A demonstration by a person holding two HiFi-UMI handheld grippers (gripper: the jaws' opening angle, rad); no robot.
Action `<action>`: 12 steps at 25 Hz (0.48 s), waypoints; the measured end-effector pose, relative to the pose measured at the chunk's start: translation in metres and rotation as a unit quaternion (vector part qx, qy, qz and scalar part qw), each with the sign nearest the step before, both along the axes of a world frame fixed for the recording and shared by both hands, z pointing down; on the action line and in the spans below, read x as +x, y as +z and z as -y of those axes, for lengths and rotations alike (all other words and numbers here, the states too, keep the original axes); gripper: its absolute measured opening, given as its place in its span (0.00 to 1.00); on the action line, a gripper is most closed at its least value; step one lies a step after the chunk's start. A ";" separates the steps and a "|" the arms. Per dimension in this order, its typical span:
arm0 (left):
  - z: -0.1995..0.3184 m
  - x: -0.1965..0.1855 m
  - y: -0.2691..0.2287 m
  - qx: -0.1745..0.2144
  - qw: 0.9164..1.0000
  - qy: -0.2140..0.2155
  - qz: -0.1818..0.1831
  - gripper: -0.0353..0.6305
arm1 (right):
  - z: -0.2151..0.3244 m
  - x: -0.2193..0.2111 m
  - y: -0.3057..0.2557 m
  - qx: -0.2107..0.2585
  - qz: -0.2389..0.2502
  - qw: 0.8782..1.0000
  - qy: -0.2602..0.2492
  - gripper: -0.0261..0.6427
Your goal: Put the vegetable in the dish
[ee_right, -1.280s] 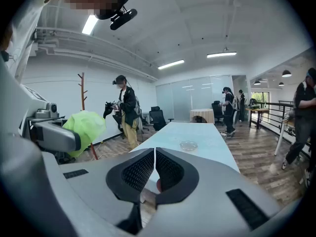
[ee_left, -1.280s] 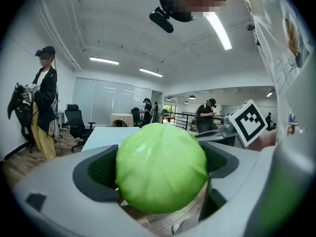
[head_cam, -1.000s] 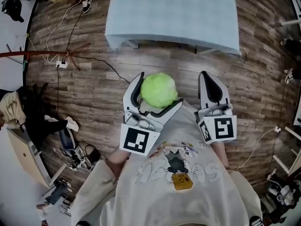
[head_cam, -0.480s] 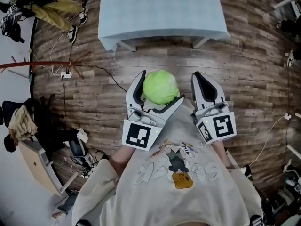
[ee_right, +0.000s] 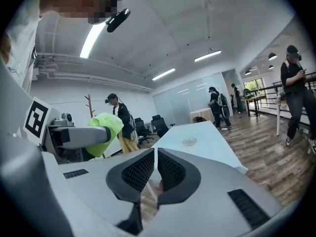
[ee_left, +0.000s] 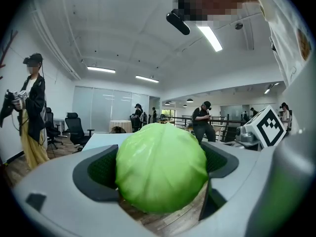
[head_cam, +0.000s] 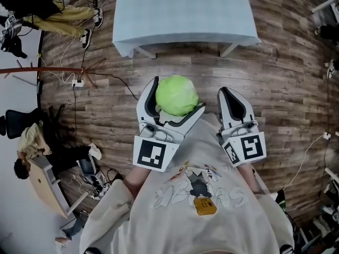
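Left tongs (head_cam: 178, 95) clamped on a round green cabbage (ee_left: 160, 174), held in the air over the wood floor (head_cam: 286, 67), close to the person's chest. Right tongs (head_cam: 228, 91) pressed together, nothing between them. Glass dish (ee_right: 189, 141) sits on the pale counter (head_cam: 185, 15) ahead, well apart from the cabbage

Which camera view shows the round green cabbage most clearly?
The left gripper view: the round green cabbage fills the middle, clamped between the left gripper's jaws. The head view shows it smaller, from above; the right gripper view shows only a part behind that gripper.
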State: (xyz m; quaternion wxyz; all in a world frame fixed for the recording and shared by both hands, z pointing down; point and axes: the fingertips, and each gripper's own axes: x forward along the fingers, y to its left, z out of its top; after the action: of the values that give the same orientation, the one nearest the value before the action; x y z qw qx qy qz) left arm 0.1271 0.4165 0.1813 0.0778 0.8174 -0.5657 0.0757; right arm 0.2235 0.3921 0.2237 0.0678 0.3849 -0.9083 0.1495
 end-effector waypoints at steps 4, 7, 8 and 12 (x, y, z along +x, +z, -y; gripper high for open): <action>0.016 -0.018 0.006 0.000 1.000 -0.016 -0.003 0.85 | 0.016 -0.009 0.003 0.000 -0.001 1.000 -0.003 0.08; 0.040 -0.033 0.007 0.004 1.000 -0.014 -0.001 0.85 | 0.044 -0.023 0.008 -0.003 -0.005 1.000 0.001 0.07; 0.049 -0.039 0.008 0.003 1.000 -0.010 -0.003 0.85 | 0.055 -0.029 0.010 -0.006 -0.006 1.000 0.004 0.07; 0.083 -0.070 0.013 -0.008 1.000 0.004 -0.008 0.85 | 0.093 -0.062 0.015 -0.015 -0.008 1.000 0.017 0.07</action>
State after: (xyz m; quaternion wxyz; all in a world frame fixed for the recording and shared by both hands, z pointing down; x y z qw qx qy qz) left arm 0.0575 0.3331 0.1941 0.0880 0.8198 -0.5610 0.0739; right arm 0.1615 0.2995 0.2389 0.0778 0.3999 -0.8989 0.1611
